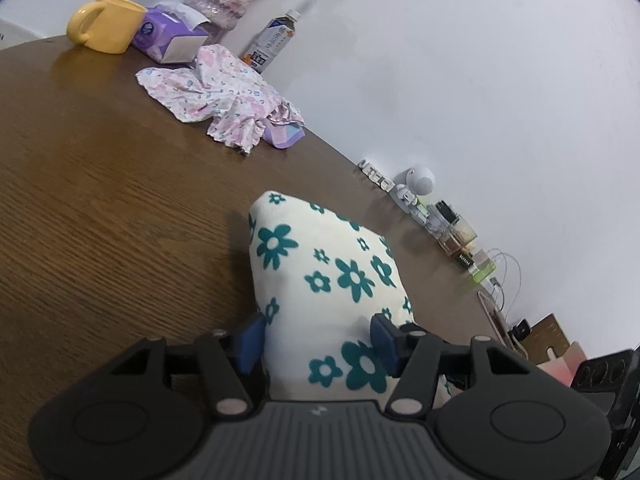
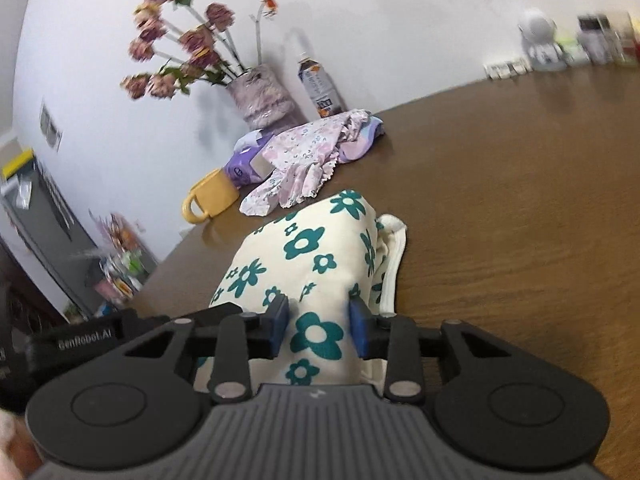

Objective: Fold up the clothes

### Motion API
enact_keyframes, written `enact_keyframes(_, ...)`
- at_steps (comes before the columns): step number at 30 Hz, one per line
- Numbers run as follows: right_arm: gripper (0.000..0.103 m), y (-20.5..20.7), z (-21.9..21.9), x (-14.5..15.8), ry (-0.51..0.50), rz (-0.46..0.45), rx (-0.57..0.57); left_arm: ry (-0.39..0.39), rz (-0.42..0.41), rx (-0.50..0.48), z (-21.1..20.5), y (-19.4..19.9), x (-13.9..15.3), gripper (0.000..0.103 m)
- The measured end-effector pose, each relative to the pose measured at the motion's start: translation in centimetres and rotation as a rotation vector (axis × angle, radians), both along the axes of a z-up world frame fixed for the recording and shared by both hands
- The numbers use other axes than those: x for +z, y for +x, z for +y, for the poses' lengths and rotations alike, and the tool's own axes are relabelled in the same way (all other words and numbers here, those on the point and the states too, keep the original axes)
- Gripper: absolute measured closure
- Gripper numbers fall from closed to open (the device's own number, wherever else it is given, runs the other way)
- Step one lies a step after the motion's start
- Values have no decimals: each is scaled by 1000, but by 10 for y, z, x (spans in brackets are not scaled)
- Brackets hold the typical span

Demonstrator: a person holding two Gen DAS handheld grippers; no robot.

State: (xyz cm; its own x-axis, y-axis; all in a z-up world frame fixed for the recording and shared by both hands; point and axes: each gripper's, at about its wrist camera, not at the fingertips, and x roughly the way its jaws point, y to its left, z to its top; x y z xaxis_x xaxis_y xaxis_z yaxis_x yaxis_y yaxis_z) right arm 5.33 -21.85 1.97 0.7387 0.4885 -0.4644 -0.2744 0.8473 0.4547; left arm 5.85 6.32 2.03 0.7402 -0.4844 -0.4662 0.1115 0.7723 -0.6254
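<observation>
Your left gripper (image 1: 318, 344) and right gripper (image 2: 319, 330) each straddle the flowered cloth (image 1: 320, 272); pads seem barely touching, not clamped.

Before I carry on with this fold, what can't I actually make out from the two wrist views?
- Left wrist: the near end of the flowered cloth is hidden under the left claw.
- Left wrist: bottle label too small to read.
- Right wrist: whether the right claw pads press the cloth is unclear.
- Right wrist: the white figure and boxes beside it are blurred.
</observation>
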Motion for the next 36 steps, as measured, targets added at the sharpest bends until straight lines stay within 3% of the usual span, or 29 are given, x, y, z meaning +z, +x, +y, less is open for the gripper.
enact_keyframes(4, 56, 8, -1, 5, -20, -42, -15, 6, -21, 4, -1, 8, 2, 49)
enact_keyframes(6, 60, 15, 1, 3, -14, -30, -11, 17, -19, 3, -3, 11, 0, 56)
enact_keyframes(7, 71, 17, 3, 2, -17, -26, -6, 23, -18, 4, -4, 11, 0, 56)
enact_keyframes(8, 75, 17, 4, 2, -28, -32, 3, 21, -17, 2, -3, 10, 0, 56)
enact_keyframes(11, 70, 15, 8, 4, -57, -47, 25, -35, 9, 20, 5, 15, -1, 54)
enact_keyframes(14, 59, 26, -2, 5, 1, -15, 4, -68, 34, 49, 10, 24, -4, 50)
enact_keyframes(16, 59, 37, -6, 2, 47, 31, -15, -80, 42, 42, 10, 29, -6, 55)
enact_keyframes(18, 60, 47, -9, -2, 90, 86, -30, -79, 49, 32, 10, 32, -6, 58)
enact_keyframes(19, 73, 51, -10, -6, 110, 113, -28, -84, 50, 27, 11, 32, -6, 59)
enact_keyframes(22, 73, 53, -12, -7, 131, 132, -10, -140, 79, 27, 21, 35, -5, 58)
enact_keyframes(26, 61, 65, -26, -4, 223, 190, -3, -231, 105, 55, 39, 49, -4, 54)
enact_keyframes(27, 61, 69, -28, -4, 235, 199, -11, -237, 113, 53, 41, 55, -3, 55)
enact_keyframes(31, 63, 92, -29, -2, 241, 234, -32, -229, 154, 28, 45, 76, -8, 81)
enact_keyframes(32, 75, 97, -29, -3, 245, 245, -30, -230, 157, 22, 46, 77, -9, 81)
enact_keyframes(36, 76, 100, -26, -4, 232, 253, -17, -221, 144, 21, 47, 77, -6, 78)
